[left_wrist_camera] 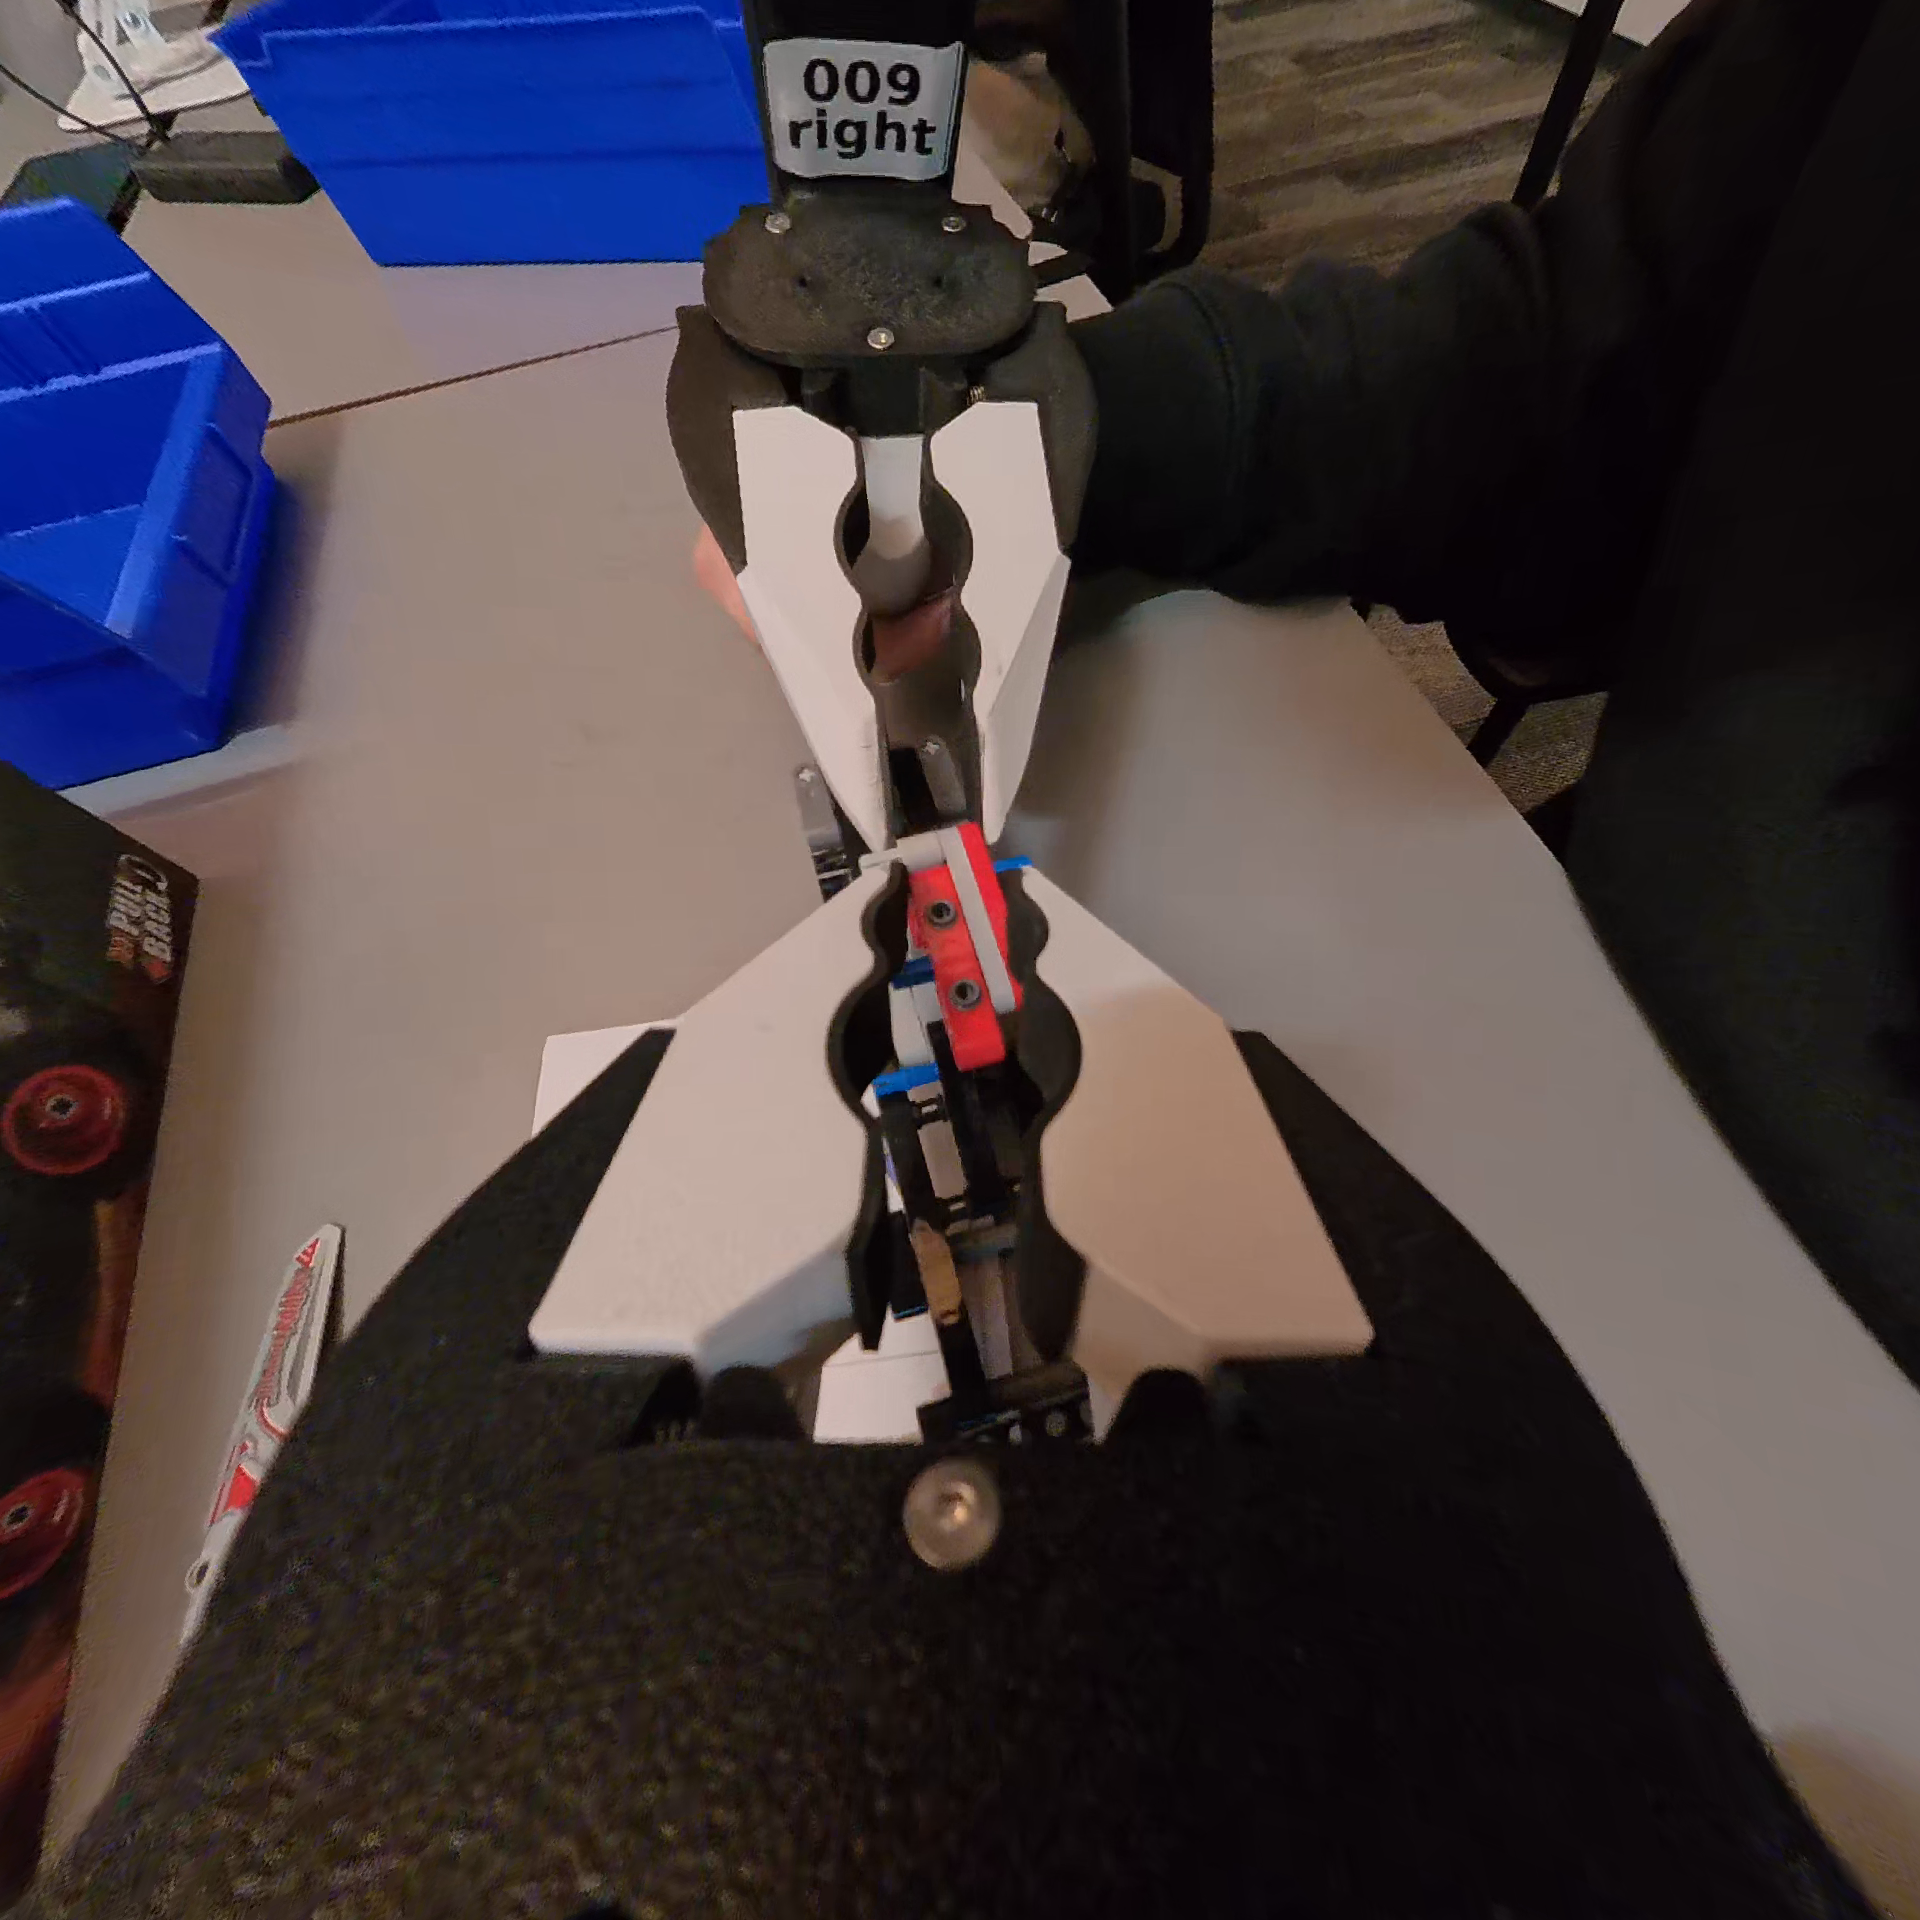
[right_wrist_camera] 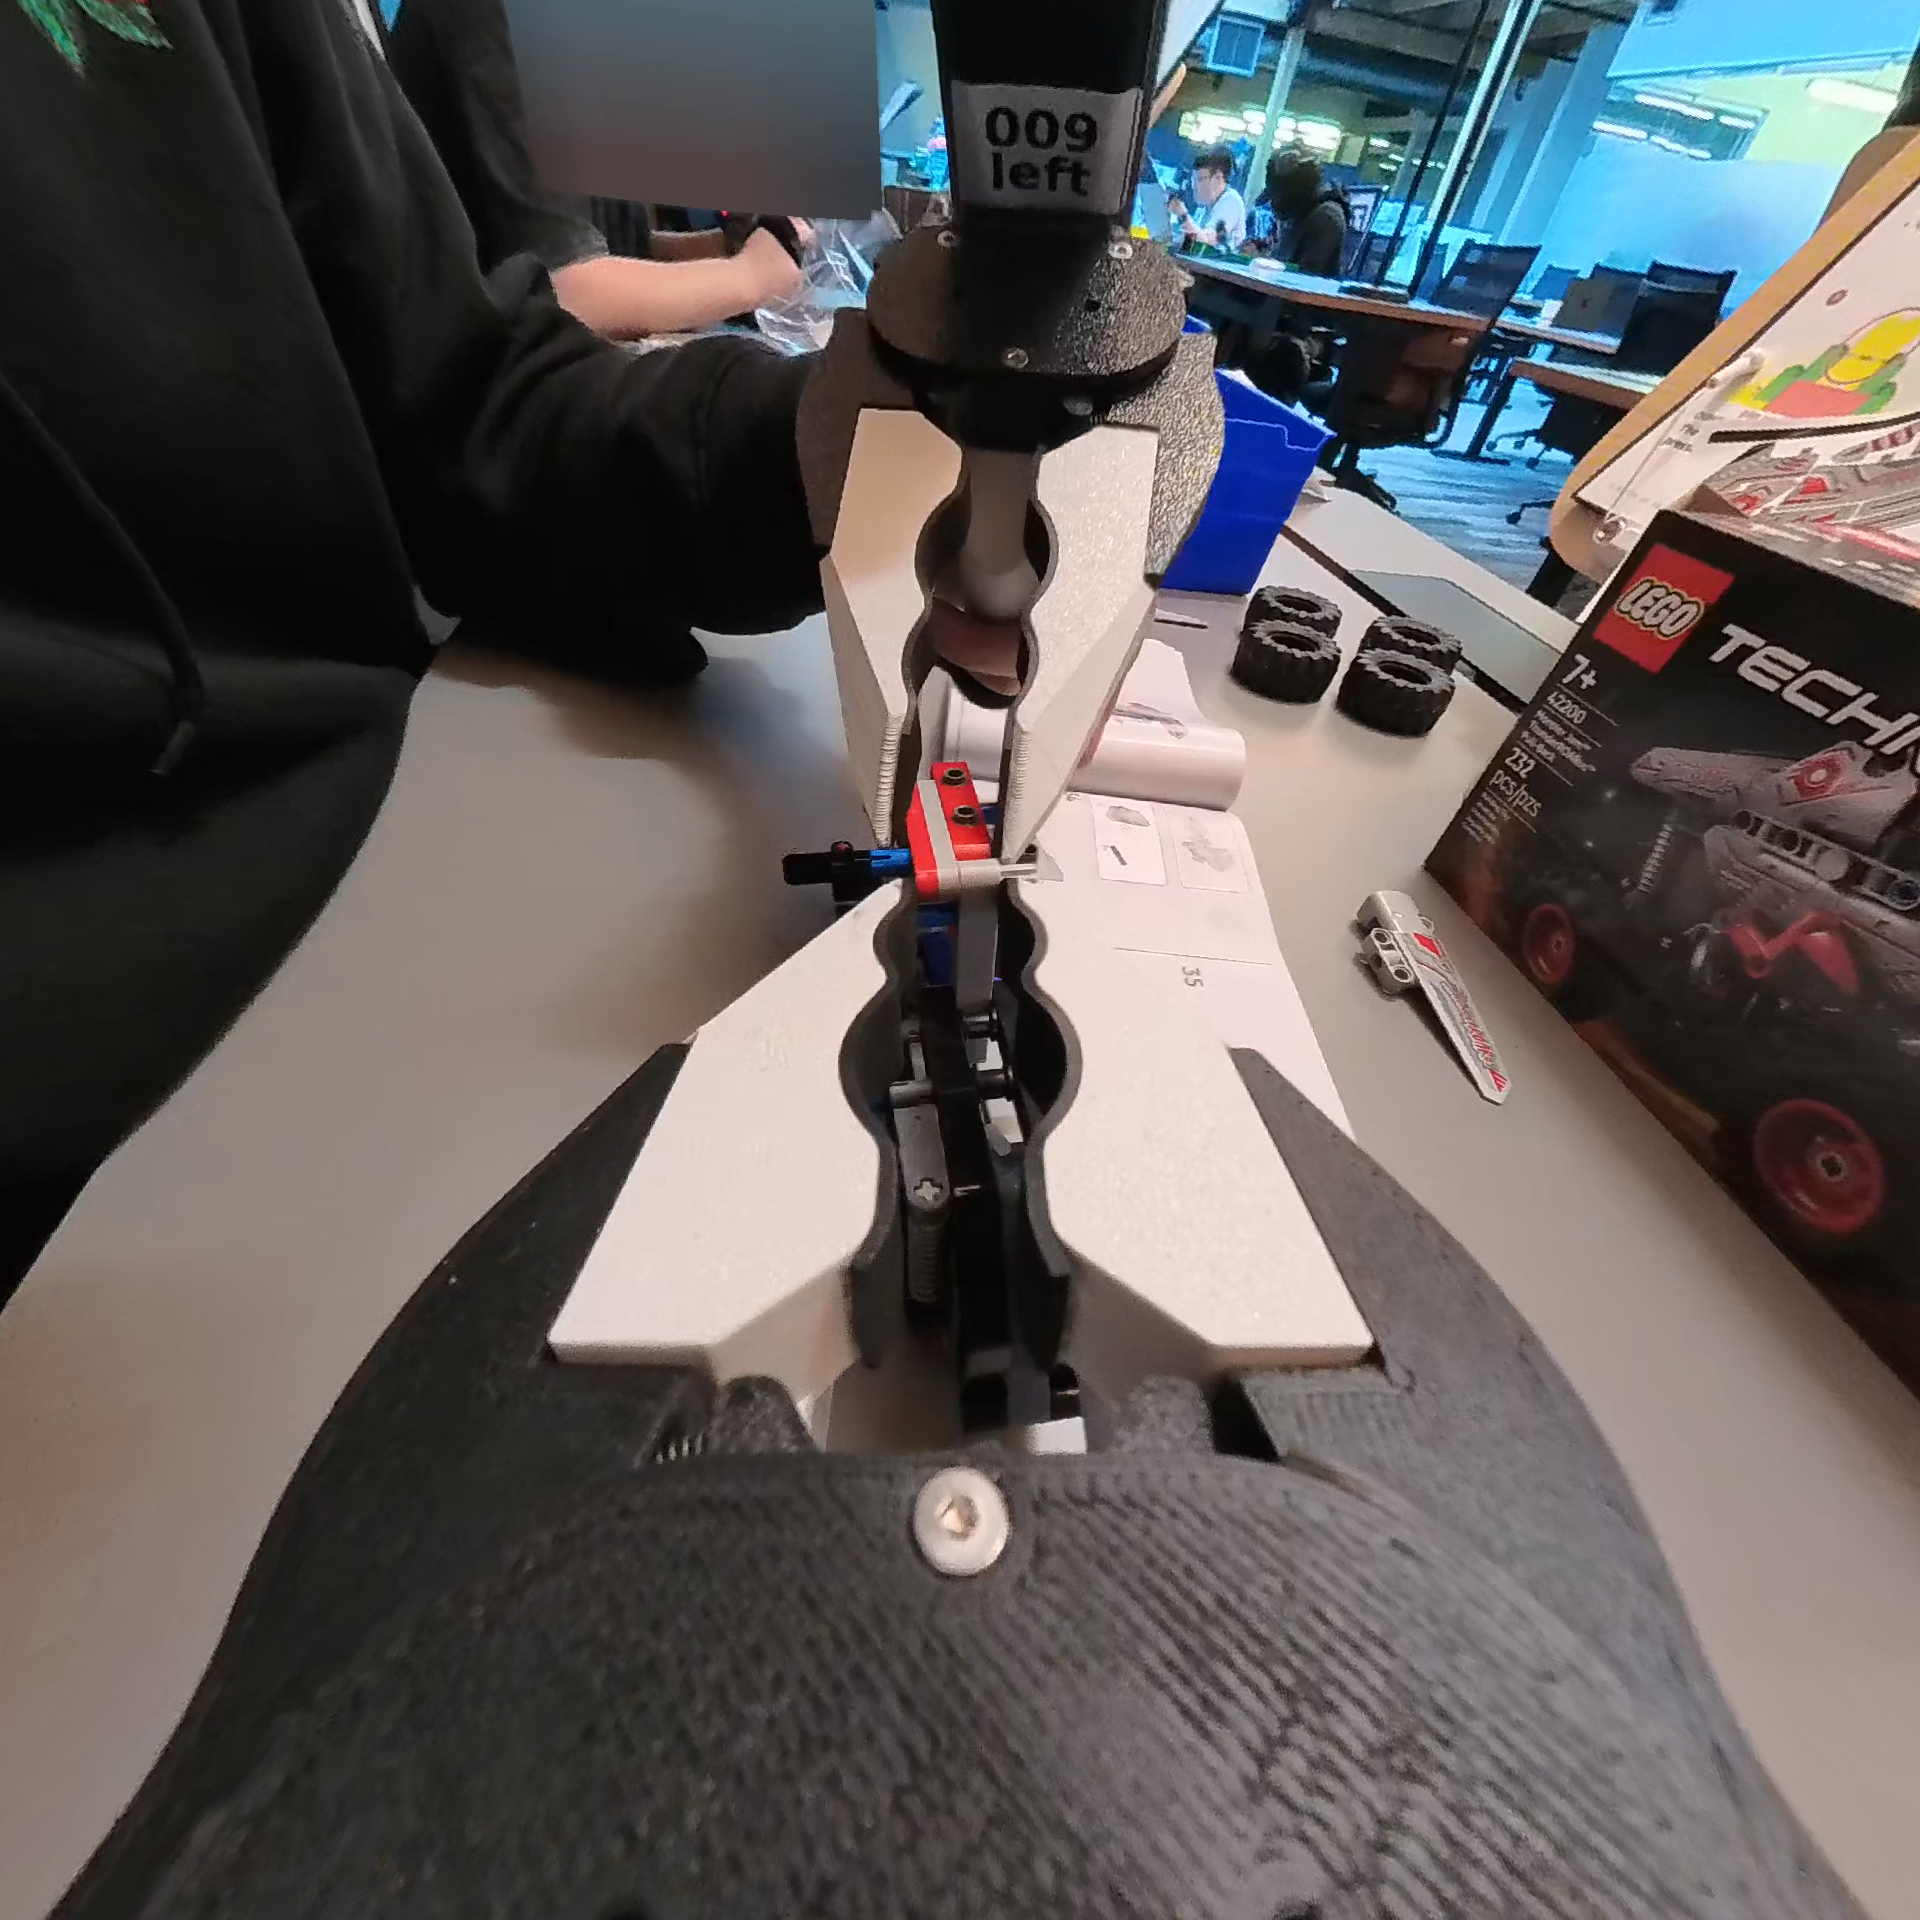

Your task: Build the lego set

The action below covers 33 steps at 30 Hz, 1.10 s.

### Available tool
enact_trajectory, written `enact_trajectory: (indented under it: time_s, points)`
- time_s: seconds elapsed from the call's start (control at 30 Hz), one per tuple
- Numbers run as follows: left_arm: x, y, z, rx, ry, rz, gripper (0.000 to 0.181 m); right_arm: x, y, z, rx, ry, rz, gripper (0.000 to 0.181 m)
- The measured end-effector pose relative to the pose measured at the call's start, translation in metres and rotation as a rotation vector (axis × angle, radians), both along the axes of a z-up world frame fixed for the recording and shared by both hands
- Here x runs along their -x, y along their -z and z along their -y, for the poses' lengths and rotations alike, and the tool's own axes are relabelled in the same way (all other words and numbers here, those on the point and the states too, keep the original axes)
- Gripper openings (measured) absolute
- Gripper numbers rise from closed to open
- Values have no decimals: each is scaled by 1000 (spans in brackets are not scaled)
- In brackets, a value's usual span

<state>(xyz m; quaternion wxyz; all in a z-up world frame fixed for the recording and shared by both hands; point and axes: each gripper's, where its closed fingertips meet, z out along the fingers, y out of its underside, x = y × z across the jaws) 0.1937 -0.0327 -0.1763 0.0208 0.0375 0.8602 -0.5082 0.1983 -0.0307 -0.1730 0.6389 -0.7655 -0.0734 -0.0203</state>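
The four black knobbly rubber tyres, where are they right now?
In the right wrist view, the four black knobbly rubber tyres sit clustered on the grey table, on the right, just beyond the printed set box and past the open instruction booklet.

Partly built lego model [left_wrist_camera: 961,961] – red, white, blue, black pieces – held above table, four black tyres [right_wrist_camera: 1340,655] apart

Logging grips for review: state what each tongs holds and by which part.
Left tongs grip the red end of the partly built lego model; right tongs appear to grip its other, black and grey end.
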Motion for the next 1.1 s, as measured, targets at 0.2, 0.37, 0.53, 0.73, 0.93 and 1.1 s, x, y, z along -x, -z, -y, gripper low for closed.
enact_trajectory:
  time_s: [0.2,0.37,0.53,0.73,0.93,1.1]
  points:
    - [-2,0,0,11,-11,-9,15,-1,0,-1,-7,8,11,12]
    - [-5,-8,-6,48,-48,5,26,-6,-1,1,-35,39,47,13]
    - [-9,-23,-29,64,-134,70,33,-10,-9,13,-89,45,39,21]
    - [-27,-14,-69,79,-406,91,32,-21,3,23,-16,113,37,27]
    - [-20,15,-112,27,-560,182,31,-18,24,35,182,140,-8,45]
    - [18,36,-116,-19,-481,222,30,-26,19,37,246,185,57,49]
